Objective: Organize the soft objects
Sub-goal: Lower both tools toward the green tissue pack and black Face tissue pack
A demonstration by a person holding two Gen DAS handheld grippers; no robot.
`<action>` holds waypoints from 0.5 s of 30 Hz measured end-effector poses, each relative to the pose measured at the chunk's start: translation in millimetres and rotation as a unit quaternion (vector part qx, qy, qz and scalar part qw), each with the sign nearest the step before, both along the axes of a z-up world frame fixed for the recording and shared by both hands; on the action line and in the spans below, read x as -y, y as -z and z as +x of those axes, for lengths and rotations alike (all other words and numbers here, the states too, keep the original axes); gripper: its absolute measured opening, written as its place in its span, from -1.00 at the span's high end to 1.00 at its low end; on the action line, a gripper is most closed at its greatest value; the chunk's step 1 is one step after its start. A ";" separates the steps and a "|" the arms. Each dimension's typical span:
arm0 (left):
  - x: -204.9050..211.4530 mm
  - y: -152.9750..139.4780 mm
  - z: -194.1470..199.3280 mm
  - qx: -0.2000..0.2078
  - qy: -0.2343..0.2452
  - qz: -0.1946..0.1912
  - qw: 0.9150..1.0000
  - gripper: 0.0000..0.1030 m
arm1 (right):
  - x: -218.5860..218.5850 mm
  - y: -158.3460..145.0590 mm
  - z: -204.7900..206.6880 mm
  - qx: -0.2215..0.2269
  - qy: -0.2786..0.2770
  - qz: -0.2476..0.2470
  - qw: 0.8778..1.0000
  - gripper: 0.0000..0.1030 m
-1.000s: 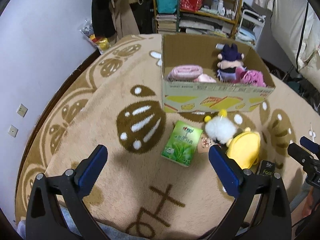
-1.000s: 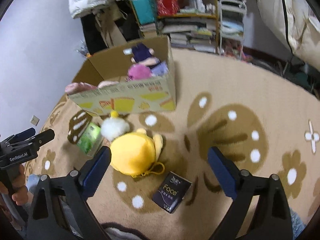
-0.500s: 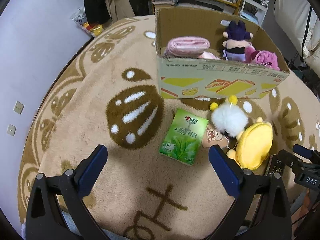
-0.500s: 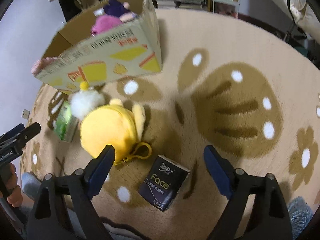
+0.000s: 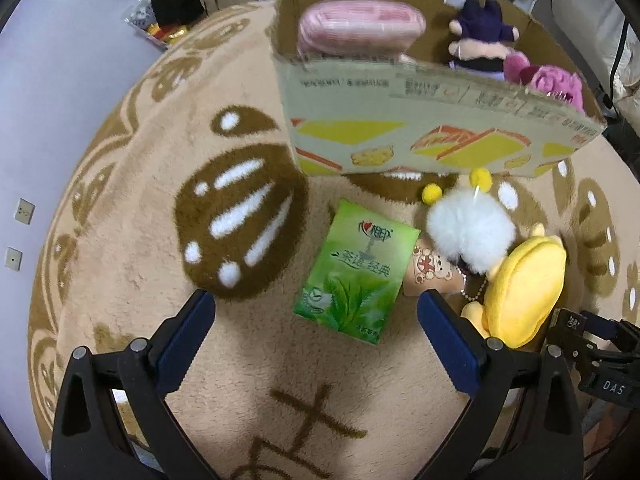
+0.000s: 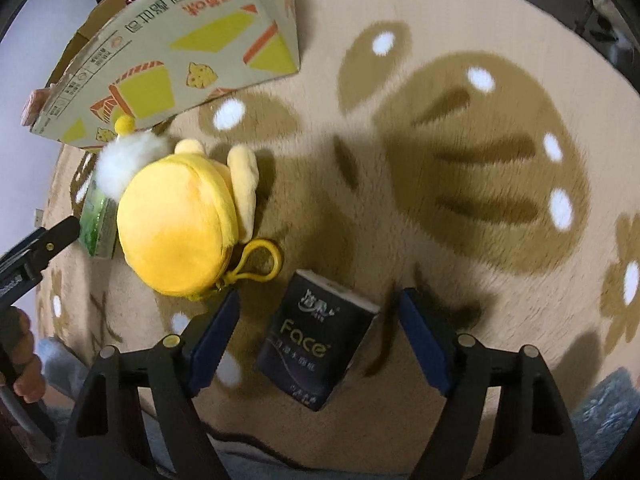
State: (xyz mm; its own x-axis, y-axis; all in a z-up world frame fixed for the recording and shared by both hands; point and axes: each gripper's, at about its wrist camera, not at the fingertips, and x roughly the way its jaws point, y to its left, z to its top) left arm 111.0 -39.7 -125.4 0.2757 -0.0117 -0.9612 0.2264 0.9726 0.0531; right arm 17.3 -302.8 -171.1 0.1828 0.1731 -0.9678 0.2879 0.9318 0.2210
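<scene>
Over rug: right gripper steeply down, fingers closing astride dark tissue pack; left gripper wide.

Indoor light falls from above on the carpet, even and moderately bright, with soft dark shadows pooling just beside the yellow plush pouch and the dark tissue pack. Both fisheye views bow strongly, curving the carpet and ending in black corners. The cardboard box beyond the pouch is smeared with motion blur, its print soft.
</scene>
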 end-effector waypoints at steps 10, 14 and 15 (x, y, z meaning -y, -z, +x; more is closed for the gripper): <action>12.9 27.3 10.1 -0.033 0.016 0.022 0.999 -0.95 | 1.8 17.7 -2.8 -0.021 -0.006 -0.018 1.000 -0.35; 14.3 37.0 12.4 -0.043 0.019 0.030 0.998 -0.94 | 5.6 18.0 -3.7 -0.023 -0.004 -0.026 0.999 -0.25; 13.3 38.3 12.7 -0.043 0.019 0.031 0.998 -0.94 | 6.3 19.1 -3.9 -0.023 -0.005 -0.028 0.999 -0.22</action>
State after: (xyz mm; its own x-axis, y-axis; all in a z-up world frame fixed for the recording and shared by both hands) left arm 123.6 -53.1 -163.7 0.1919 0.0400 -0.9806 0.2697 0.9585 0.0918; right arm 13.4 -309.2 -190.2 0.1356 0.1196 -0.9835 0.2865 0.9455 0.1545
